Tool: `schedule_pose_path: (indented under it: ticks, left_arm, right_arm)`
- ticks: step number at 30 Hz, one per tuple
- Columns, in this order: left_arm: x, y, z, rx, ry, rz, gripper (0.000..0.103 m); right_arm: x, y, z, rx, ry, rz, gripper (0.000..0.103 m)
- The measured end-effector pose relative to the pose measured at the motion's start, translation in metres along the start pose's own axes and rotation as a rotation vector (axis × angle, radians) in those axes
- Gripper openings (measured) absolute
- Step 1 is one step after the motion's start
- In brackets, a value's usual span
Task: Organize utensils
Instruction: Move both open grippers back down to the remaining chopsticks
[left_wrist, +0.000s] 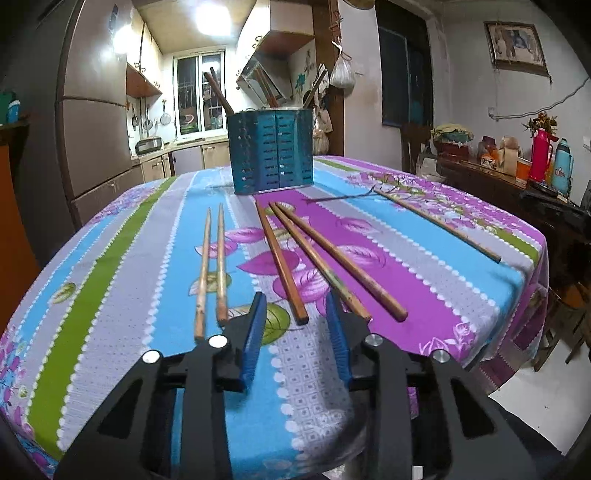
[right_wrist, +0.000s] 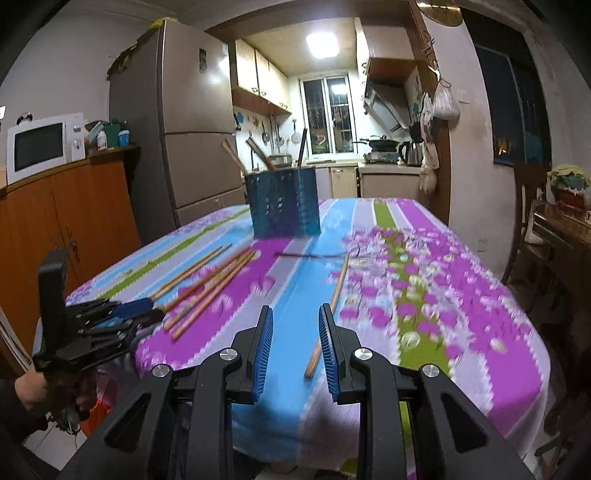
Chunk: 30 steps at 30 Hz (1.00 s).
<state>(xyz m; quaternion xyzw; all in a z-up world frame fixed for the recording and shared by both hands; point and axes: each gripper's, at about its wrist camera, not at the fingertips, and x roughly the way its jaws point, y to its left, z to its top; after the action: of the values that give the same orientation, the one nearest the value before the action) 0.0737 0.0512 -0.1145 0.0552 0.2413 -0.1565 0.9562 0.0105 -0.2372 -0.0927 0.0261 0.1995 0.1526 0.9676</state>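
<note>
A blue perforated utensil holder (left_wrist: 272, 149) stands at the table's far side with several sticks in it; it also shows in the right wrist view (right_wrist: 283, 202). Several wooden chopsticks lie on the striped cloth: a pale pair (left_wrist: 211, 266), three dark ones (left_wrist: 314, 258), and a lone one (left_wrist: 439, 223) at the right. My left gripper (left_wrist: 295, 299) is open and empty, just short of the dark chopsticks' near ends. My right gripper (right_wrist: 295, 314) is open and empty, with the lone chopstick (right_wrist: 330, 306) lying beside its right finger. The left gripper (right_wrist: 136, 310) shows at the table's left edge.
The table (left_wrist: 110, 314) carries a floral striped cloth. A thin dark twig (left_wrist: 340, 197) lies in front of the holder. A sideboard with flasks (left_wrist: 539, 155) stands at the right, a wooden cabinet with a microwave (right_wrist: 40, 146) at the left, a fridge (right_wrist: 192, 125) behind.
</note>
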Motion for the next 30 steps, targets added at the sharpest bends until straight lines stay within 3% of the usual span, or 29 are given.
schedule_pose_path:
  ticks: [8, 14, 20, 22, 27, 30]
  left_arm:
    - [0.005, -0.002, -0.004, -0.001, -0.04, 0.016, 0.031]
    - [0.009, -0.001, -0.004, 0.002, -0.054, 0.041, 0.008]
    - [0.006, 0.002, -0.005, 0.01, -0.054, 0.03, 0.007]
    - [0.005, 0.002, -0.005, 0.009, -0.055, 0.026, 0.007]
    - [0.004, 0.003, -0.007, -0.003, -0.067, 0.021, 0.006]
    - [0.004, 0.003, -0.008, -0.005, -0.073, 0.02, 0.006]
  right_arm:
    - [0.005, 0.014, -0.009, -0.018, 0.011, -0.003, 0.027]
    - [0.013, 0.041, -0.012, -0.041, 0.019, 0.038, 0.027]
    - [0.027, 0.067, -0.015, -0.055, 0.027, 0.083, 0.027]
    - [0.026, 0.067, -0.015, -0.058, 0.012, 0.047, 0.027]
    - [0.02, 0.04, -0.021, -0.101, -0.026, -0.18, 0.027]
    - [0.028, 0.023, -0.026, -0.073, -0.003, -0.219, 0.027]
